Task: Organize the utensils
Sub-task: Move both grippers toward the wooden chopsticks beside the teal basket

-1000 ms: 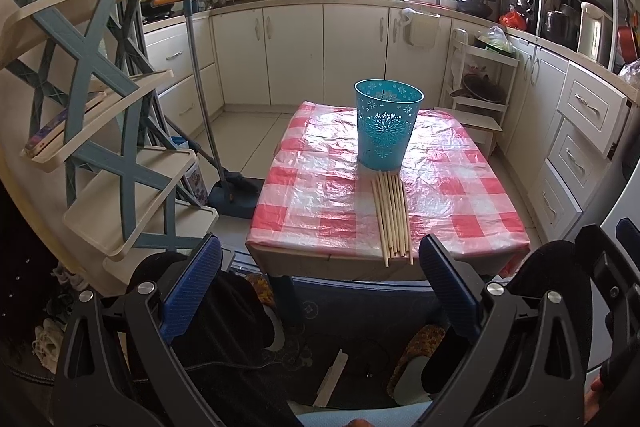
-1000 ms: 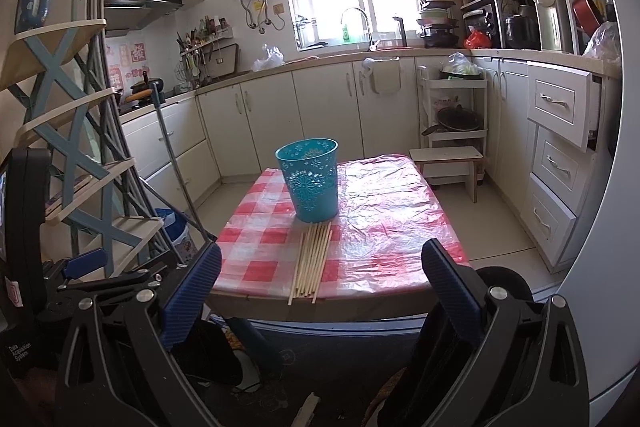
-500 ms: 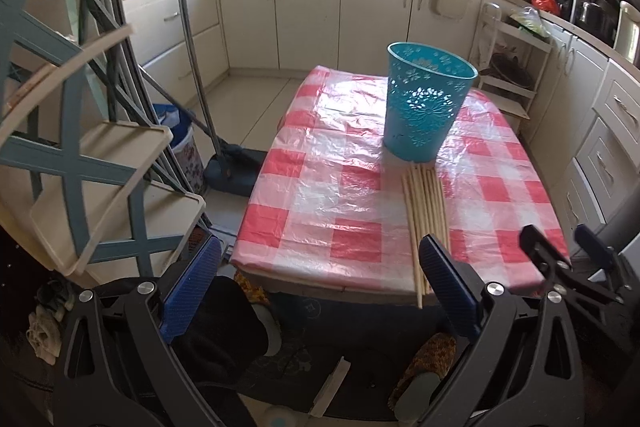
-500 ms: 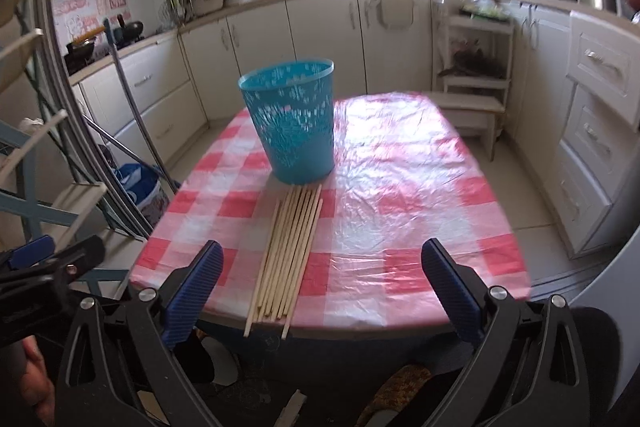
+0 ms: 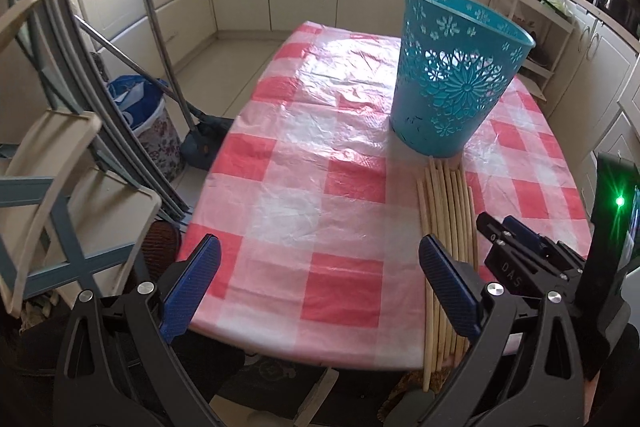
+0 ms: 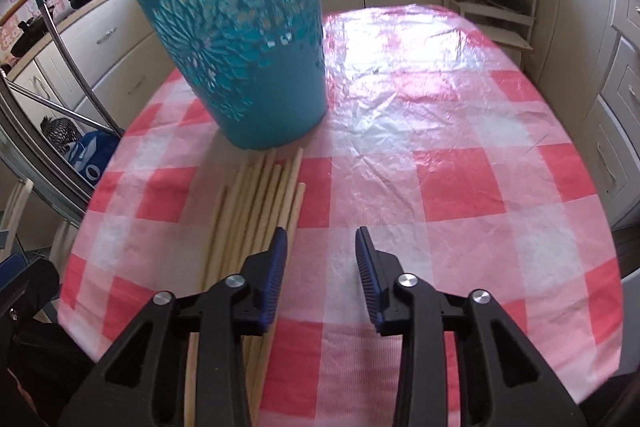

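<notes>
A bundle of long wooden sticks (image 5: 446, 227) is lying flat on the table (image 5: 304, 195), which is wearing a red and white checked plastic cloth. The sticks are lying side by side, with their far ends touching or almost touching the foot of a blue plastic basket (image 5: 452, 75), and their near ends are hanging a little over the table edge. The basket is standing upright near the middle of the table.

The left gripper (image 5: 316, 287) is hovering over the near edge of the table with its jaws wide apart and nothing between them. Its right finger is sitting over the near part of the sticks.

The right gripper (image 6: 320, 267) is hanging low over the cloth, just to the right of the sticks. Its jaws are standing partly open, with only bare cloth between them. Its left finger (image 6: 272, 279) is covering the right side of the bundle; I cannot tell if it is touching the sticks.

A broom (image 5: 160, 39) is leaning beside the table on the left.
</notes>
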Action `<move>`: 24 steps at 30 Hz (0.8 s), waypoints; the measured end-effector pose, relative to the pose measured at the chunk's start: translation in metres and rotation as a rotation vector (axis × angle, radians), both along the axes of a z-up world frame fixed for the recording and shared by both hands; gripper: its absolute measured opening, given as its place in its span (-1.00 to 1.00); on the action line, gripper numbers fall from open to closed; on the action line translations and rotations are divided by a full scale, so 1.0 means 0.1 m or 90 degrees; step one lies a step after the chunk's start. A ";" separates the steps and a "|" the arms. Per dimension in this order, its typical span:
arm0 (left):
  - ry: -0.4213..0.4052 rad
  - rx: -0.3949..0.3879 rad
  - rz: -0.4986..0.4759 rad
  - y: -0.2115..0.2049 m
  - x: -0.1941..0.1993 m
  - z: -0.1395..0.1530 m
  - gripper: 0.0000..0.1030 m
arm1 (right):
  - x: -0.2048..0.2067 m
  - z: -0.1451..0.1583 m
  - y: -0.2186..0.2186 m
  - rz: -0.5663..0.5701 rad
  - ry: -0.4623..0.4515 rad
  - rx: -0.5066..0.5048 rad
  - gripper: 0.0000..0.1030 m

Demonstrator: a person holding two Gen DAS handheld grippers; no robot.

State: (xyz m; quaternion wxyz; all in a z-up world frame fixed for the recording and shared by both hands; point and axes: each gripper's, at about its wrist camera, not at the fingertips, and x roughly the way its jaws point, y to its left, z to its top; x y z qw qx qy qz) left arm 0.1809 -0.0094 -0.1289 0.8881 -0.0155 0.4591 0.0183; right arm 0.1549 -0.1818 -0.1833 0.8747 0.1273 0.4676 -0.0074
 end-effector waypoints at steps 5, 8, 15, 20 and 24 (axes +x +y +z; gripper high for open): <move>0.030 0.000 -0.012 -0.18 0.28 -0.21 0.85 | 0.02 0.00 -0.01 0.011 -0.011 0.002 -0.33; 0.040 0.003 -0.015 -0.24 0.39 -0.28 0.85 | 0.02 0.02 -0.03 0.014 -0.019 0.028 -0.33; 0.058 0.007 -0.016 -0.32 0.56 -0.43 0.84 | 0.05 0.02 0.09 0.055 -0.006 -0.049 -0.45; 0.065 0.014 -0.038 -0.42 0.63 -0.51 0.84 | 0.13 0.01 -0.02 0.103 0.014 -0.077 -0.76; 0.073 0.028 -0.045 -0.48 0.71 -0.59 0.84 | 0.20 0.00 -0.18 0.122 0.023 -0.080 -0.76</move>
